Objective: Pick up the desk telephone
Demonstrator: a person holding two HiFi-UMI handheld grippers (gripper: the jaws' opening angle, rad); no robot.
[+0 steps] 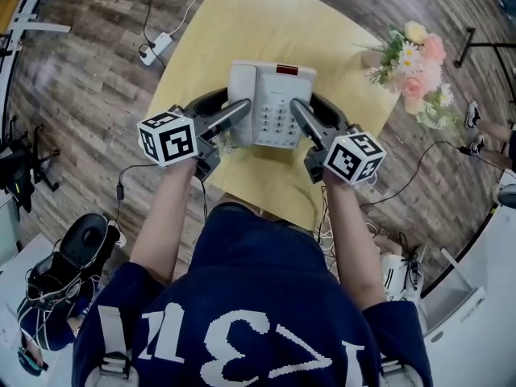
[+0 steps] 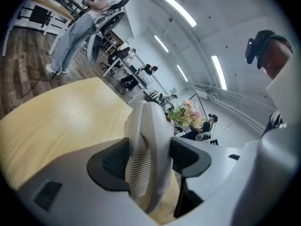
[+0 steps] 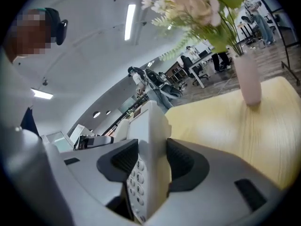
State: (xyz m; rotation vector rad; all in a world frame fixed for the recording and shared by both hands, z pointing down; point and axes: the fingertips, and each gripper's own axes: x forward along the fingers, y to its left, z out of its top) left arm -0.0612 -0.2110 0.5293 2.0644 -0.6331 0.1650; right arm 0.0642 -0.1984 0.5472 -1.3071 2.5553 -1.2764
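The white desk telephone with a grey keypad and a red display strip is held between my two grippers over the pale wooden table. My left gripper is shut on its handset side. In the left gripper view the black pads press the telephone's ribbed white edge from both sides. My right gripper is shut on the keypad side, and the right gripper view shows the telephone's edge and its number keys squeezed between the pads. The telephone appears raised slightly off the tabletop.
A pink vase of flowers stands at the table's right corner, its vase close to my right gripper. A white power strip and cables lie on the wooden floor to the left. A black bag sits at lower left.
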